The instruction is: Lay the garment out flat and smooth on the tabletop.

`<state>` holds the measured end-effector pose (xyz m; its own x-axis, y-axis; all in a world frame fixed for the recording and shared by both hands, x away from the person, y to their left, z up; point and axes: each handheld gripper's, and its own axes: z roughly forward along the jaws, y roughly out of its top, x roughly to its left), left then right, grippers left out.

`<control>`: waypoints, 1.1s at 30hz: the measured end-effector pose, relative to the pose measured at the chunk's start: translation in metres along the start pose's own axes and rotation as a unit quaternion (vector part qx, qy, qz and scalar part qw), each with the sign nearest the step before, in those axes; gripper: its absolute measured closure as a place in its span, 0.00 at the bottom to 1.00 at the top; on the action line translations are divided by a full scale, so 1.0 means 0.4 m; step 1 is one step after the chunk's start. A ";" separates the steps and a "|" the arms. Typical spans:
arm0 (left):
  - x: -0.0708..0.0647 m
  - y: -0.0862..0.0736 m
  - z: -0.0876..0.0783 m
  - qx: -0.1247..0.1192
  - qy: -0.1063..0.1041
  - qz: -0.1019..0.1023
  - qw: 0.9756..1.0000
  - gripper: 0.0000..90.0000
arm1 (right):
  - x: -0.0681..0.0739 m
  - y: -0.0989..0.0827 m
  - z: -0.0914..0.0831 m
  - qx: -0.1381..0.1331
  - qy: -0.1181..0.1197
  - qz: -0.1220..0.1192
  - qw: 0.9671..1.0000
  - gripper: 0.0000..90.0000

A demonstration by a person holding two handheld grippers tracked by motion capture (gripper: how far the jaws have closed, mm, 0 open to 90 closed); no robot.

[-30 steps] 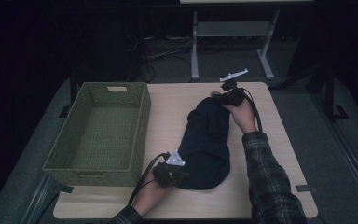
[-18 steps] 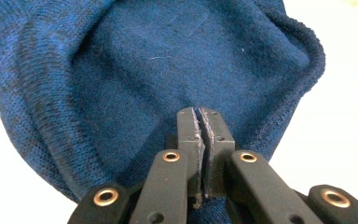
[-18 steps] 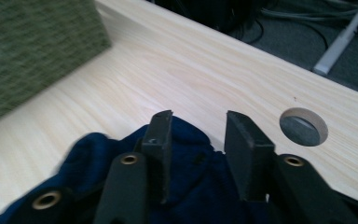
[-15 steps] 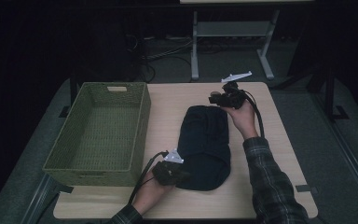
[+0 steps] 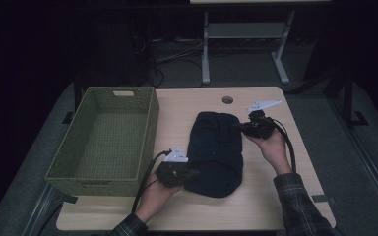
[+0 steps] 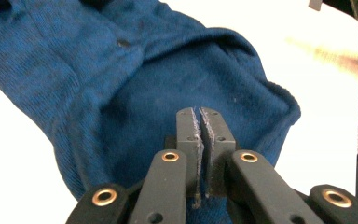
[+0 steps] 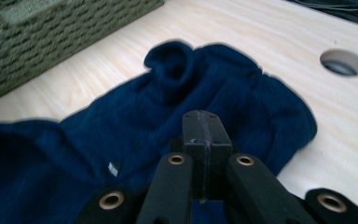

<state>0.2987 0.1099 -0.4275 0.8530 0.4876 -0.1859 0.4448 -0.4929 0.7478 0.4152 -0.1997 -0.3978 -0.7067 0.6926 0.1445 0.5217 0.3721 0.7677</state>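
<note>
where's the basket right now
In the high view, the green basket sits on the left side of the table, empty, just left of the dark blue garment and the left gripper.

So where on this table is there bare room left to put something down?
Bare wood runs along the far edge around the cable hole, in the strip between the green basket and the blue garment, and along the near edge between the forearms. The basket's inside is free too. It is crowded mid-table: left tool and right tool sit at the garment.
</note>
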 end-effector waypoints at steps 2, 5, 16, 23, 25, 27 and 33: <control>0.001 0.005 -0.003 -0.007 0.008 -0.002 1.000 0.86 | 0.008 -0.020 -0.011 0.000 0.006 0.004 1.000 1.00; 0.005 0.010 -0.003 -0.007 0.012 -0.003 1.000 0.90 | 0.022 -0.046 -0.025 -0.005 0.011 0.000 1.000 1.00; 0.054 0.060 0.029 0.001 0.083 0.003 0.997 1.00 | 0.090 -0.151 -0.059 0.008 0.015 -0.003 1.000 1.00; 0.105 0.053 0.064 0.023 0.112 -0.020 0.993 1.00 | 0.121 -0.222 -0.047 0.040 0.027 0.012 0.999 1.00; 0.114 0.042 0.078 0.037 0.111 -0.022 0.993 1.00 | 0.128 -0.235 -0.034 0.057 0.026 0.011 0.998 1.00; 0.118 0.034 0.090 0.049 0.107 -0.023 0.993 1.00 | 0.127 -0.241 -0.022 0.066 0.027 0.011 0.997 1.00; 0.115 0.021 0.102 0.059 0.092 -0.023 0.994 1.00 | 0.122 -0.246 -0.016 0.089 0.003 0.006 0.996 1.00</control>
<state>0.3526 0.0986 -0.4560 0.7719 0.6293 -0.0906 0.5200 -0.5430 0.6593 0.3264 -0.2066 -0.4624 -0.7020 0.6947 0.1565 0.6066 0.4682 0.6425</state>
